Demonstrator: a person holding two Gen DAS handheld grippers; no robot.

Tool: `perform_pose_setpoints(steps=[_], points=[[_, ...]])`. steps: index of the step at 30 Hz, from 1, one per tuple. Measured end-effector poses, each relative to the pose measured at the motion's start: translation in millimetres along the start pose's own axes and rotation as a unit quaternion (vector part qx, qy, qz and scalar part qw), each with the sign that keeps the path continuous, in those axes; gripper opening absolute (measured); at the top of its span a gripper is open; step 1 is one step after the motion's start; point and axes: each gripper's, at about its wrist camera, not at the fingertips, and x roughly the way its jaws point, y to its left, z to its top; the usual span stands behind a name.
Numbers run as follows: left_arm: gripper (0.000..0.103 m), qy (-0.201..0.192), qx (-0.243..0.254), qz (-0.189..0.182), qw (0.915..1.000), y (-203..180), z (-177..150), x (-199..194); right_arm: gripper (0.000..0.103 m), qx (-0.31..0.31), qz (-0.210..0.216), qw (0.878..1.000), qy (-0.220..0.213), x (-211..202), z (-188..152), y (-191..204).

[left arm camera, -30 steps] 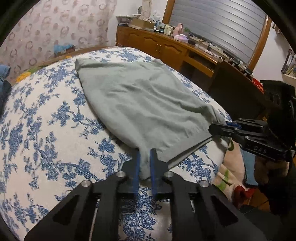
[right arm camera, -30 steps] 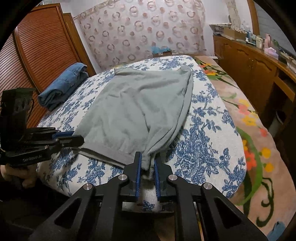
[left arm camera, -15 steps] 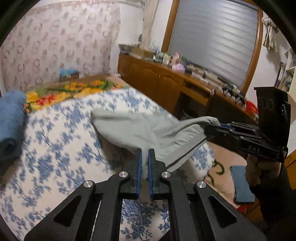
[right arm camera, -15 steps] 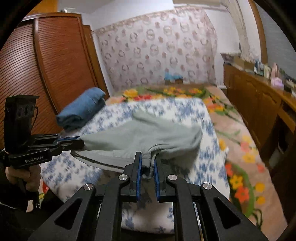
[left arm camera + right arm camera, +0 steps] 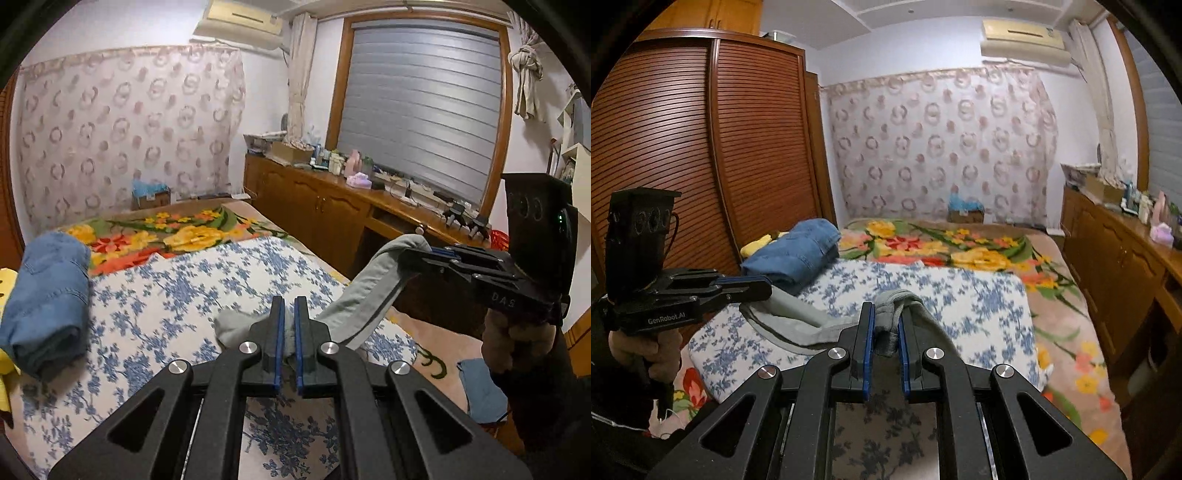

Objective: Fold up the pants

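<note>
The grey pants (image 5: 364, 295) hang lifted above the blue-flowered bedspread (image 5: 177, 295), held by one edge between both grippers. My left gripper (image 5: 289, 314) is shut on one corner of that edge, the cloth bunched between its blue pads. My right gripper (image 5: 886, 317) is shut on the other corner of the grey pants (image 5: 798, 321), a fold of cloth sticking up between its fingers. Each gripper shows in the other's view: the right gripper (image 5: 410, 254) at the right, the left gripper (image 5: 761, 290) at the left. Most of the pants hang out of sight below the grippers.
Folded blue jeans (image 5: 796, 254) lie on the bed's left side by a wooden wardrobe (image 5: 701, 155). A floral blanket (image 5: 960, 247) covers the far end of the bed. A cluttered wooden sideboard (image 5: 332, 206) runs along the right wall under the window.
Both grippers have risen together and tilted up, lifting the grey pants off the bedspread. The pants lay spread flat a second ago; they now hang between the grippers.
</note>
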Motion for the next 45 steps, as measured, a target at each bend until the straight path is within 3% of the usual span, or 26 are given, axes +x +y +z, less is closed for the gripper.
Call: perform_pose_setpoints(steps=[16,32,38,41,45], points=[[0.005,-0.05,0.007,0.061,0.9968,44.3,48.0,-12.1,0.011,-0.04,0.025,0.999,-0.017,54.3,32.9,-11.5],[0.005,-0.043,-0.004,0.125,0.9912,133.2,109.8,47.7,0.011,-0.069,0.045,0.997,-0.011,182.7,108.1,-53.7],[0.005,-0.065,0.003,0.144,0.9874,144.6,146.0,50.8,0.011,-0.065,0.045,0.996,-0.028,216.7,143.8,-72.5],[0.005,-0.067,0.005,0.148,0.9868,145.8,148.6,48.1,0.011,-0.055,0.053,0.997,-0.034,219.8,142.0,-77.2],[0.005,-0.042,-0.002,0.151,0.9876,145.5,128.0,51.2,0.011,-0.048,0.061,0.997,-0.005,228.2,108.2,-73.7]])
